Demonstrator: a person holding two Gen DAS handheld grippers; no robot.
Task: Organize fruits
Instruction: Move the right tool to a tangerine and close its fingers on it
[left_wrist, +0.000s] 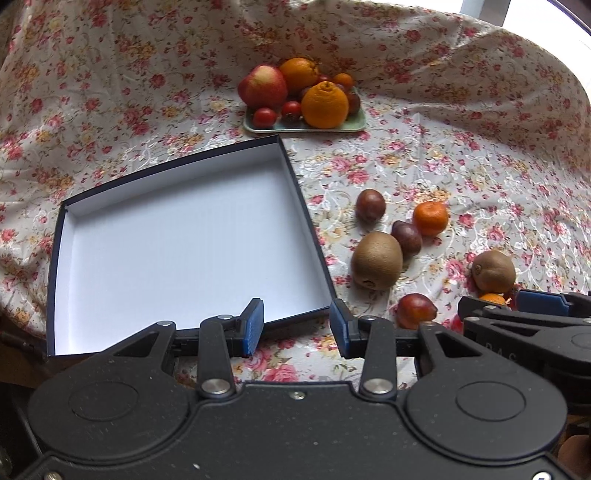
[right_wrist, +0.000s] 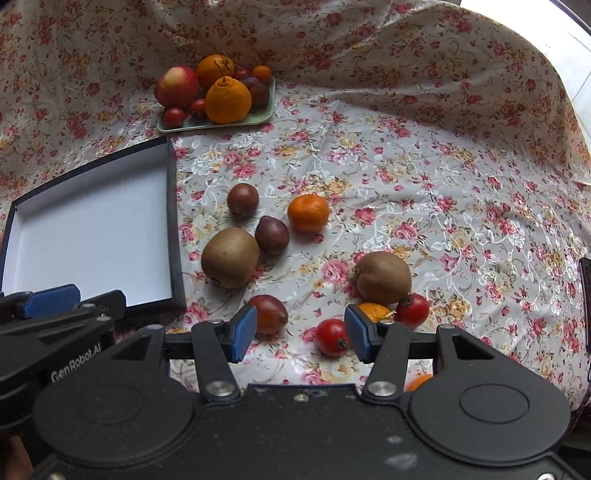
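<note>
An empty dark box with a white inside (left_wrist: 177, 236) (right_wrist: 88, 229) lies on the floral cloth. My left gripper (left_wrist: 297, 326) is open above its near right corner, holding nothing. To the box's right lie loose fruits: two kiwis (right_wrist: 231, 256) (right_wrist: 384, 277), two dark plums (right_wrist: 242, 199) (right_wrist: 272, 229), a mandarin (right_wrist: 308, 212), a reddish plum (right_wrist: 271, 314), two tomatoes (right_wrist: 331, 336) (right_wrist: 413, 309) and another small mandarin (right_wrist: 373, 311). My right gripper (right_wrist: 301, 332) is open just above the cloth, between the reddish plum and the nearer tomato.
A green tray (left_wrist: 354, 123) (right_wrist: 258, 116) at the back is piled with an apple (left_wrist: 263, 86), large oranges (left_wrist: 325, 105) and small tomatoes. The cloth rises in folds behind and at the right. Another orange fruit (right_wrist: 417, 382) peeks out beside my right gripper's body.
</note>
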